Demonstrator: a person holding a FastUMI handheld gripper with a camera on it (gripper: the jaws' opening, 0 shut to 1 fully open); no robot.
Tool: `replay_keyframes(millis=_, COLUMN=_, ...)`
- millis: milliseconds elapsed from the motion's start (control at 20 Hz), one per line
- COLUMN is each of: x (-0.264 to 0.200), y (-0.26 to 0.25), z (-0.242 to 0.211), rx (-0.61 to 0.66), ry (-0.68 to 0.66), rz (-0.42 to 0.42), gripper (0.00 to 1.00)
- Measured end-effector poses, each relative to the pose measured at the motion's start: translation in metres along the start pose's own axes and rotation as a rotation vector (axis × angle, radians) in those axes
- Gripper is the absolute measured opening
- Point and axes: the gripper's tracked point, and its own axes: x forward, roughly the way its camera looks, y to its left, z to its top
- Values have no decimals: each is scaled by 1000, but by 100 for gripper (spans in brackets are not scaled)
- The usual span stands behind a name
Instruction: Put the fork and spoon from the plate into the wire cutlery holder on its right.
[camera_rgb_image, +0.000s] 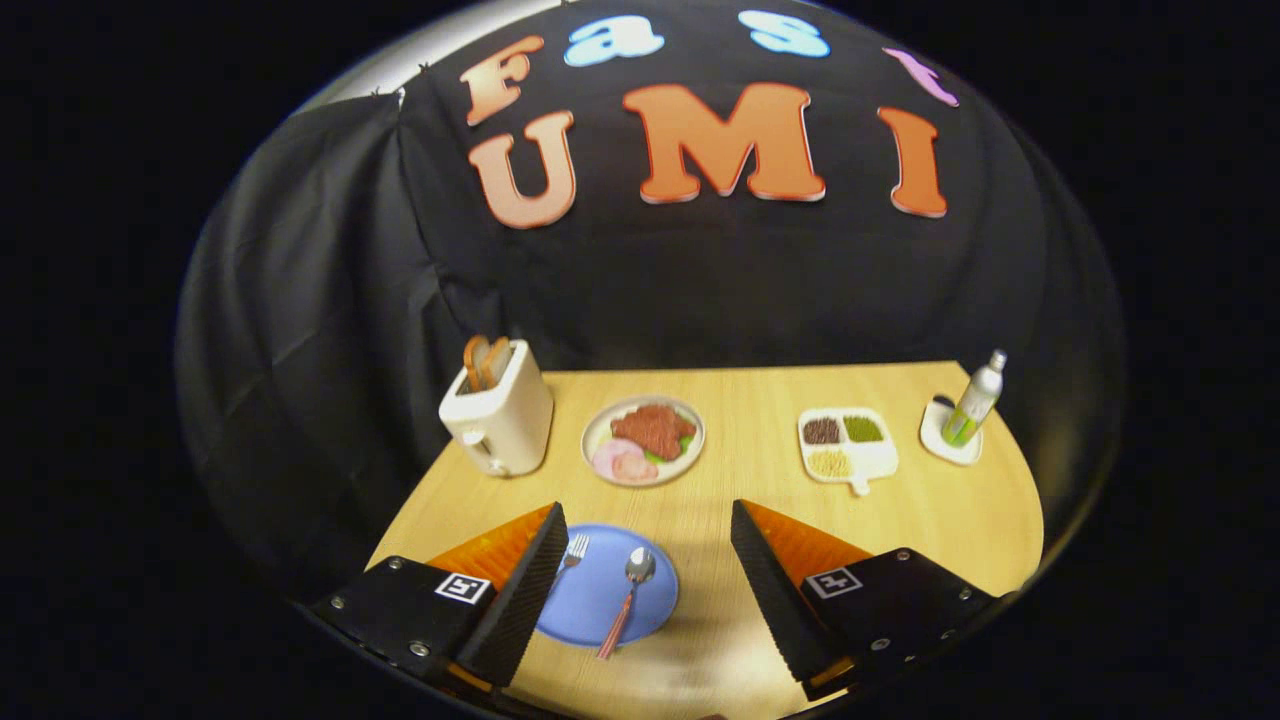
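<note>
A silver fork and a pink-handled silver spoon lie on a round blue plate between the fingers of the hand-held gripper, which are spread apart and empty above the wooden worktop. Beyond stands a cream toaster.

Fork, spoon on blue plate

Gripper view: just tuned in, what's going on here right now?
The hand-held gripper hangs open above the wooden table, holding nothing. Between its fingers lies the blue plate with the spoon on it; the fork is partly hidden by the left finger. Neither has been picked up yet. Beyond sit a toaster, a food plate, a divided dish and a bottle.
</note>
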Motion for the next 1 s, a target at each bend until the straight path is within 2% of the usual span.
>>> replay_keyframes(millis=250, x=34, y=19, z=-76, rx=-11, ry=263, rz=-45, gripper=94)
replay_keyframes(millis=500, x=62, y=24, z=-137, rx=-45, ry=530, rz=-40, gripper=85)
replay_keyframes(millis=750, x=89, y=18, z=-169, rx=-62, ry=639, rz=-63, gripper=72)
replay_keyframes(millis=1000, x=104, y=18, z=-188, rx=-21, ry=738, rz=-103, gripper=54)
